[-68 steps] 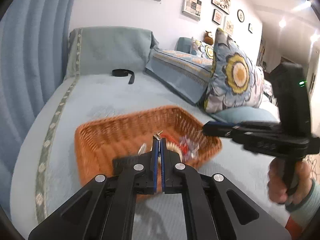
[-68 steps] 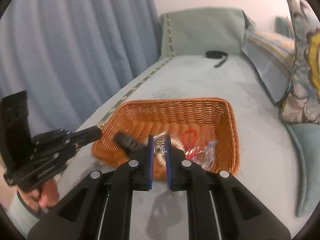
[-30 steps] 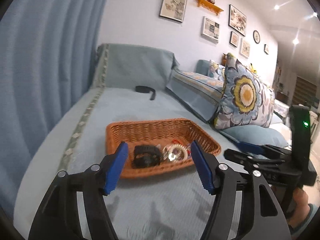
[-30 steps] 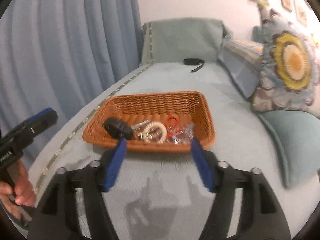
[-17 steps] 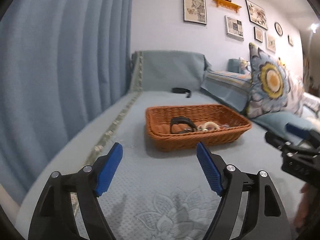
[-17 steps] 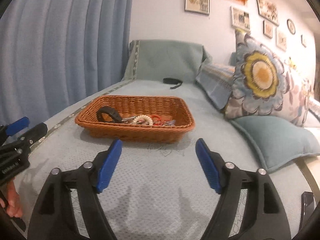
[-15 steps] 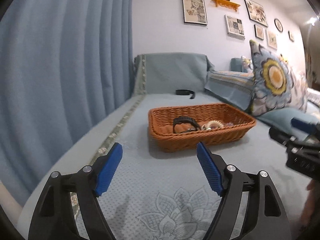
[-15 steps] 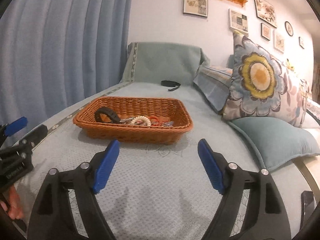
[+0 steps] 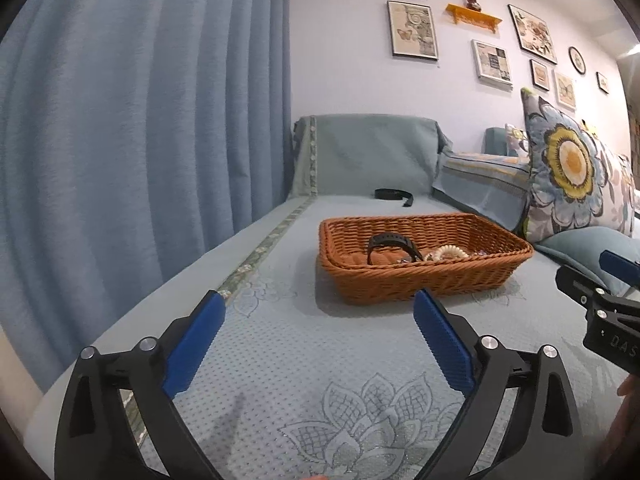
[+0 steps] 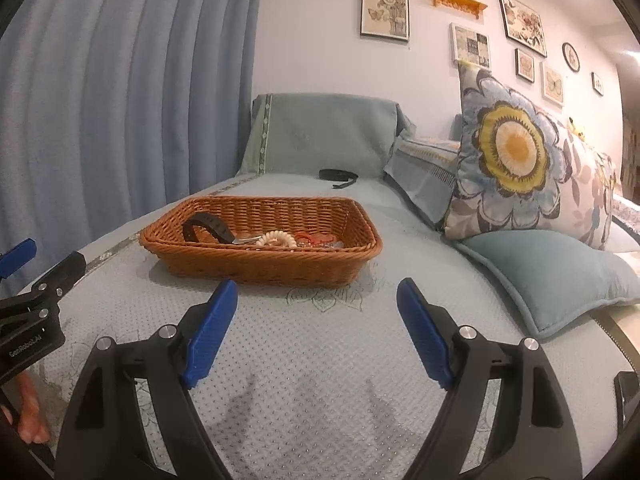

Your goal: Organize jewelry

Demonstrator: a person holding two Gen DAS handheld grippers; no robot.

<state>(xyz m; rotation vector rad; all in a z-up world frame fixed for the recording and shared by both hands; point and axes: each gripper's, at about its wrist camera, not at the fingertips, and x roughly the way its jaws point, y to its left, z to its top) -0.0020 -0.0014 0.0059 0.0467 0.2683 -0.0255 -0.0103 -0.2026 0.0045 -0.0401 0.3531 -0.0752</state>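
Your left hand-held gripper (image 9: 316,332) is wide open, nothing between the blue pads (image 9: 194,346). It sits low over the sofa (image 9: 280,352), short of the basket (image 9: 420,258). Your right hand-held gripper (image 10: 316,326) is the same: jaws spread, empty, above the sofa cover with the basket ahead and slightly to its left.

The basket is orange-brown wicker, rectangular, resting flat on the sofa seat. All the jewelry I can see is inside it:
- watch (image 10: 208,226): black strap, arched up, at the basket's left end in the right view. Also seen in the left view (image 9: 390,244).
- bracelet (image 10: 276,237): cream beads, just right of the watch, near the middle.
- red piece (image 10: 312,237): right of the bracelet. Can't tell what it is.
- Some clear or shiny bits next to the red piece; too small to identify.

1 item is outside the basket: a black strap (image 10: 338,176) lying on the seat well behind it, near the draped backrest.

Each camera sees the other gripper at its frame edge: the right one at the right edge of the left view (image 9: 604,296), the left one at the left edge of the right view (image 10: 28,300).

Around it: blue curtain (image 9: 140,140) on the left, floral cushion (image 10: 516,168) and plain teal cushion (image 10: 560,276) on the right, both clear of the basket. Framed pictures (image 10: 384,10) on the wall.
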